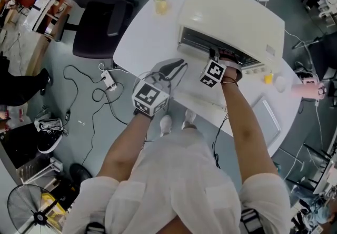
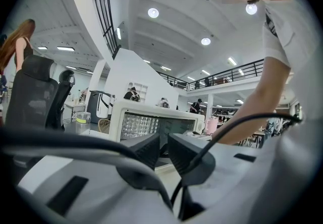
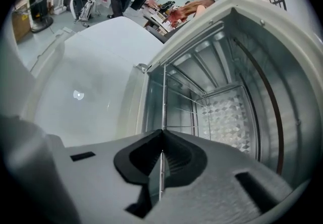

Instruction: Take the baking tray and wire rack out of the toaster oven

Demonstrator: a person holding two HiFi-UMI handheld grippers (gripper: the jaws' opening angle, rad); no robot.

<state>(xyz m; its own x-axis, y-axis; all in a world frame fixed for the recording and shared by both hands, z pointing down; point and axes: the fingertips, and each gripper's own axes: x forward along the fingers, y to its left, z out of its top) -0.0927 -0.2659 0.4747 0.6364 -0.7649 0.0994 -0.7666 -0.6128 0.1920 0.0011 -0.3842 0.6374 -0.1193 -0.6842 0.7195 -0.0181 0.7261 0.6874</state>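
At the far left we see a dark office chair [image 1: 97,27] pulled up near the white desk [image 1: 138,48]. A jar [image 1: 160,2] of yellowish liquid stands on the desk's far edge, well apart from the toaster oven [image 1: 226,17]. Our left gripper [image 1: 176,67] hovers over the desk just in front of the oven's left end. In the left gripper view its jaws [image 2: 164,145] stand slightly apart with nothing between them, and they point roughly level at the oven's open front [image 2: 117,122]. The jar [image 2: 82,121] and chair [image 2: 33,97] show off to the left there. Further right, the oven sits with its mouth facing us, and our right gripper [image 1: 220,58] reaches down into that opening at a slant. In the right gripper view the jaws [image 3: 162,137] are closed tight on a thin front wire of the wire rack [image 3: 164,98]. The rack is inside the oven, its bars running back toward the dimpled rear wall [image 3: 232,114].
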